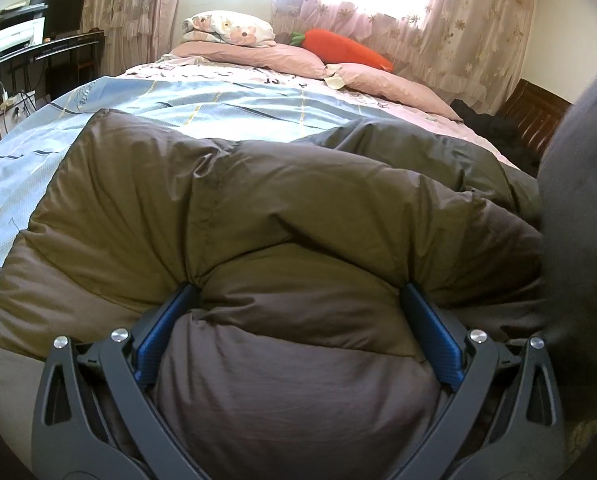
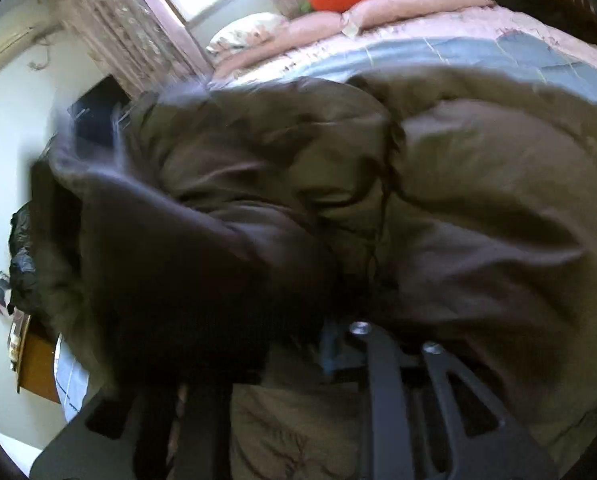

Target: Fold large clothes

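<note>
The left gripper [image 1: 298, 300] has its jaws spread wide, and a thick puffy fold of the olive-brown down jacket [image 1: 258, 200] bulges between the blue pads [image 1: 158, 344], which press against its sides. Beyond the jaws the jacket spreads across the bed [image 1: 26, 160], over a light blue patterned quilt [image 1: 218, 100]. Farther ahead lie pink pillows [image 1: 258, 54] and a carrot plush [image 1: 346, 48]. The right gripper [image 2: 298, 344] is buried in the jacket [image 2: 478, 168]; a dark fold covers its left finger, and with the blur I cannot tell how its jaws stand.
</note>
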The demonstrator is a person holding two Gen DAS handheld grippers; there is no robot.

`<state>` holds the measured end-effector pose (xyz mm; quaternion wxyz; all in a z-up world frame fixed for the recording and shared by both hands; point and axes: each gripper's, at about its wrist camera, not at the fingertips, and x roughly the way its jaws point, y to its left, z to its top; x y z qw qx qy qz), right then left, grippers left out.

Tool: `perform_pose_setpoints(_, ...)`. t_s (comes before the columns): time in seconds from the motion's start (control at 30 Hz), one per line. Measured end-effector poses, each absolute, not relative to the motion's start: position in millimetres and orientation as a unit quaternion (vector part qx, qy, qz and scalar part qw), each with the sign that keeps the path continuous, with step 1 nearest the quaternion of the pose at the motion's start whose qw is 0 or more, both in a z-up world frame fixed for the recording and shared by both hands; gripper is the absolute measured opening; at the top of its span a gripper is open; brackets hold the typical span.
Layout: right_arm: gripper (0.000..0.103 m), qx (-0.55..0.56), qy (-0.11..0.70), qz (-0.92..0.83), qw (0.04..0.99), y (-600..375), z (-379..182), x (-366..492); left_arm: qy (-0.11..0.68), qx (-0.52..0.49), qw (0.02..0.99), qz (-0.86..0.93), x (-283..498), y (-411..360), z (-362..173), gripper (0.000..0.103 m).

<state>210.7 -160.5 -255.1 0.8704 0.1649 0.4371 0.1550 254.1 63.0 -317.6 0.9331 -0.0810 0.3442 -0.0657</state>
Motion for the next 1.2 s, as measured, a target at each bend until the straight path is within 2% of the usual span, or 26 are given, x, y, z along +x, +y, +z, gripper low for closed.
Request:
perform_pose_setpoints(0.03, 0.049, 0.152, 0.435, 0.166, 0.872, -156.8, -250.2, 208.9, 0.344, -0.081, 0.933, -0.066, 254.2, 62.2, -317.8, 0.101)
perform_pose_setpoints(0.07, 0.074, 0.143, 0.434, 0.174, 0.872, -153.0, -245.8, 207.0, 0.344, -0.082, 0.933, -0.066, 254.6, 59.2, -317.8, 0.101)
perform_pose_setpoints(0.13, 0.097, 0.138, 0.425, 0.182, 0.876, -148.9, -225.7, 199.5, 0.344, -0.084, 0.933, -0.067, 253.6, 62.9, -318.1, 0.101)
perform_pose_setpoints(0.27, 0.102, 0.184, 0.372, 0.274, 0.867, -161.4, -178.0, 181.2, 0.344, -0.088, 0.932, -0.068, 254.8, 59.0, -318.1, 0.101)
perform_pose_setpoints(0.3, 0.102, 0.179, 0.337, 0.293, 0.877, -167.1, -158.2, 174.2, 0.344, -0.088, 0.932, -0.068, 254.8, 59.8, -318.1, 0.101)
perform_pose_setpoints(0.37, 0.102, 0.134, 0.241, 0.206, 0.939, -191.3, -124.3, 165.2, 0.344, -0.088, 0.932, -0.068, 252.6, 58.6, -318.1, 0.101)
perform_pose_setpoints(0.43, 0.102, 0.093, 0.225, 0.109, 0.964, -213.8, -120.4, 175.1, 0.344, -0.089, 0.932, -0.069, 252.6, 60.8, -318.1, 0.101)
perform_pose_setpoints(0.53, 0.102, 0.106, 0.287, -0.032, 0.952, -261.8, -153.8, 211.9, 0.344, -0.089, 0.932, -0.069, 252.3, 60.9, -318.1, 0.101)
perform_pose_setpoints(0.67, 0.102, 0.225, 0.412, -0.195, 0.861, -336.2, -250.8, 250.7, 0.344, -0.091, 0.932, -0.070, 252.0, 60.6, -318.1, 0.101)
perform_pose_setpoints(0.73, 0.102, 0.260, 0.433, -0.201, 0.839, -353.9, -293.9, 244.2, 0.343, -0.098, 0.931, -0.074, 252.3, 61.3, -317.8, 0.101)
perform_pose_setpoints(0.87, 0.102, 0.103, 0.384, -0.250, 0.883, -321.8, -302.1, 246.5, 0.339, -0.122, 0.929, -0.084, 253.8, 63.7, -316.5, 0.101)
perform_pose_setpoints(0.97, 0.102, 0.114, 0.370, -0.251, 0.887, -326.0, -314.9, 240.4, 0.331, -0.146, 0.930, -0.067, 248.8, 74.4, -304.8, 0.101)
perform_pose_setpoints(1.1, 0.102, 0.138, 0.363, -0.235, 0.891, -323.3, -319.4, 238.6, 0.255, -0.217, 0.942, -0.029, 215.7, 106.7, -260.9, 0.101)
perform_pose_setpoints(1.17, 0.102, 0.141, 0.359, -0.232, 0.893, -311.8, -315.3, 240.1, 0.225, -0.204, 0.952, -0.024, 206.9, 103.5, -225.3, 0.101)
perform_pose_setpoints(1.2, 0.102, 0.143, 0.356, -0.231, 0.894, -310.1, -316.7, 241.4, 0.212, -0.163, 0.963, -0.008, 202.9, 90.8, -203.1, 0.101)
